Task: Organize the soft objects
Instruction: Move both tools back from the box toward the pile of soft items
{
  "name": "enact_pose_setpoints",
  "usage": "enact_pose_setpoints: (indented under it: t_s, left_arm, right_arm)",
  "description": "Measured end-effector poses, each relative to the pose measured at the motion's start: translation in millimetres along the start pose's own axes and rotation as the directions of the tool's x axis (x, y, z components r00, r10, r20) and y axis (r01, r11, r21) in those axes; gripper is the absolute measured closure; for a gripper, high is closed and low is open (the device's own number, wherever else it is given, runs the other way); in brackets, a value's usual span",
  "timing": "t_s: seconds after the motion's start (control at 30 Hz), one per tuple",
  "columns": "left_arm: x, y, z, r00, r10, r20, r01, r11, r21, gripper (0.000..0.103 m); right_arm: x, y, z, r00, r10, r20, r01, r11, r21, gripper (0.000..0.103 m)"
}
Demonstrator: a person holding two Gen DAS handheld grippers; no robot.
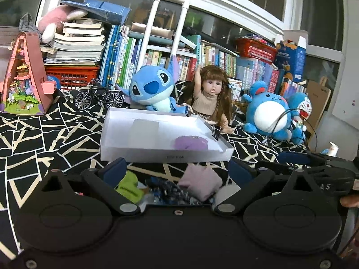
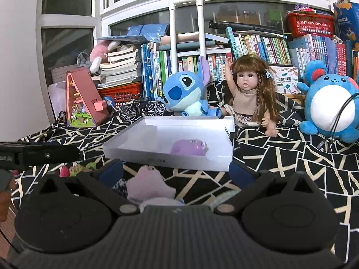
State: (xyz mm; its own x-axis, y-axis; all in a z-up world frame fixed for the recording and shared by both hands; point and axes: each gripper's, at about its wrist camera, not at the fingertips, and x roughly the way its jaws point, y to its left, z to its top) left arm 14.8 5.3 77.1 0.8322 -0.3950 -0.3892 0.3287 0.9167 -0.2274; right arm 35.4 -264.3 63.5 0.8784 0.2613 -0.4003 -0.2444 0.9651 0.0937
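- Our left claw [image 1: 177, 168] hangs with its jaws spread wide and nothing clamped; the blue pads [image 1: 114, 171] touch none of the soft things below.
- Our right claw [image 2: 176, 171] is also apart, with nothing pinched between its pads.
- The white box [image 1: 125, 151] sits on the black-and-cream patterned cloth [image 1: 44, 134], just past both claws.
- A purple soft toy [image 1: 190, 142] lies inside the box, near its front right corner; in the right view it [image 2: 188, 148] sits in the same spot.
- A pale patch [image 1: 145, 126] rests further back in the box; we cannot tell what it is.
- In front of the box, under our left claw, lies a small heap: a pink soft piece [image 1: 200, 181], a green one [image 1: 130, 187] to its left and a dark blue patterned one [image 1: 168, 190] between them, all blurred.
- In the right view the pink piece [image 2: 150, 185] lies between that claw's fingers, untouched.
- Behind the box sit a blue plush [image 1: 150, 88] and a doll [image 1: 212, 96] side by side, with a round blue plush [image 1: 269, 114] well to the right.
- A toy bicycle [image 1: 98, 97] and a pink toy house [image 1: 24, 76] stand to the left, before rows of books [image 1: 157, 56].
- The right claw's body [image 1: 314, 168] shows at the left view's right edge.
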Motion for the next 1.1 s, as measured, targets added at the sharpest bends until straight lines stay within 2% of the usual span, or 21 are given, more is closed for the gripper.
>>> enact_pose_setpoints:
  t_s: [0.47, 0.67, 0.83, 1.1]
  left_arm:
    - [-32, -5, -49, 0.999, -0.028, -0.025, 0.029, 0.999, 0.032, 0.004]
    - [-33, -10, -68, 0.997, -0.015, -0.072, 0.019, 0.998, 0.058, 0.004]
    - [-31, -12, -76, 0.995, -0.011, -0.095, 0.019, 0.997, 0.074, 0.004]
    - [-26, -25, -85, 0.996, 0.004, -0.084, 0.01, 0.985, 0.17, 0.003]
  right_arm:
    - [-21, -1, -40, 0.997, -0.074, -0.018, 0.075, 0.997, 0.017, 0.0]
    - [-23, -1, -54, 0.994, -0.099, -0.047, 0.099, 0.995, 0.007, 0.0]
    - [-20, -1, -60, 0.992, -0.112, -0.058, 0.112, 0.994, 0.0, 0.0]
    - [-14, -13, -55, 0.983, -0.178, -0.036, 0.178, 0.984, 0.0, 0.0]
